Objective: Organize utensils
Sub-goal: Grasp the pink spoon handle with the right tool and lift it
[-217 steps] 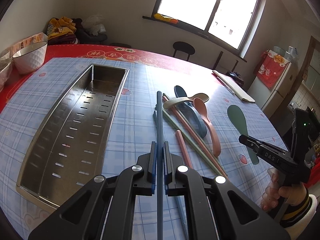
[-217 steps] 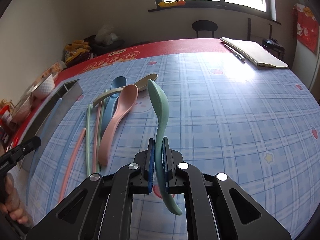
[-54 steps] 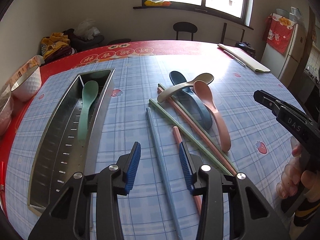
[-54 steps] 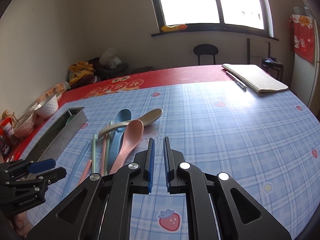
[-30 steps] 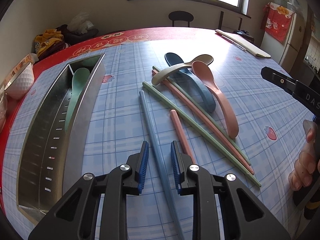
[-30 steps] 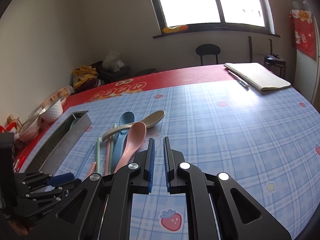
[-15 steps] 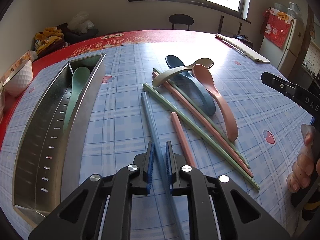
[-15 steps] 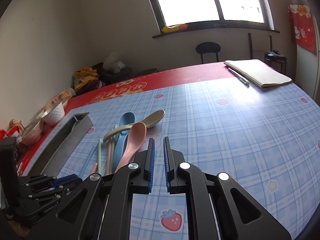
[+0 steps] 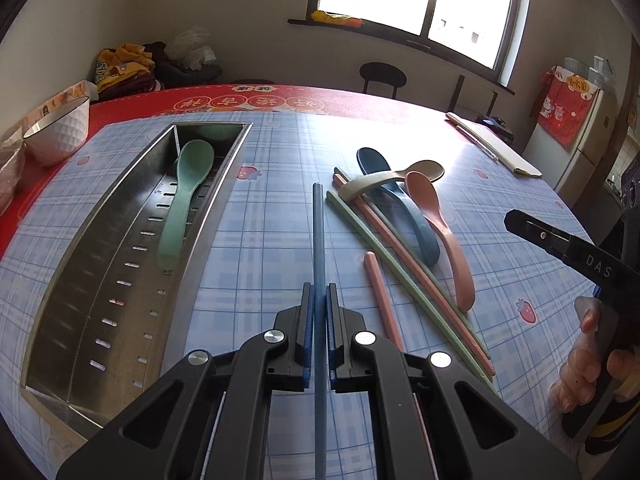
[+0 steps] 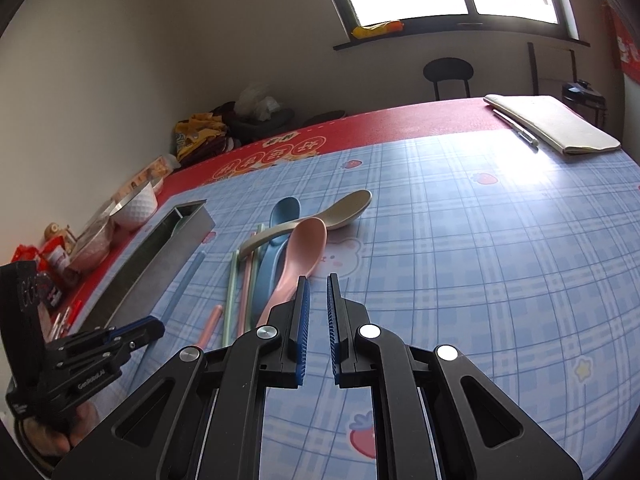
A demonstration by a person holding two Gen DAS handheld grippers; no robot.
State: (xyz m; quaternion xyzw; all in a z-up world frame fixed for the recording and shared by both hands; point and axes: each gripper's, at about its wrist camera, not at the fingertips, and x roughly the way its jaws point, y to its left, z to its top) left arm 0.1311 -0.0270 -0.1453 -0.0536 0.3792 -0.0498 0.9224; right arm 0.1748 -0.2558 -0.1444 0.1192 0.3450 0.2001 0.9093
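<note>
Left wrist view: your left gripper is clamped on the blue chopstick, held toward its near part with the long far end sticking out ahead over the table, just right of the steel tray where the green spoon already lies. Expect it light, stiff and slick; with this much overhang it may pivot in the pads, so grip nearer mid-length if it droops. Right wrist view: your right gripper is nearly closed and holds nothing, hovering above the near end of the pink spoon. That spoon looks like light rigid plastic; take it on the narrow handle, not the bowl.
</note>
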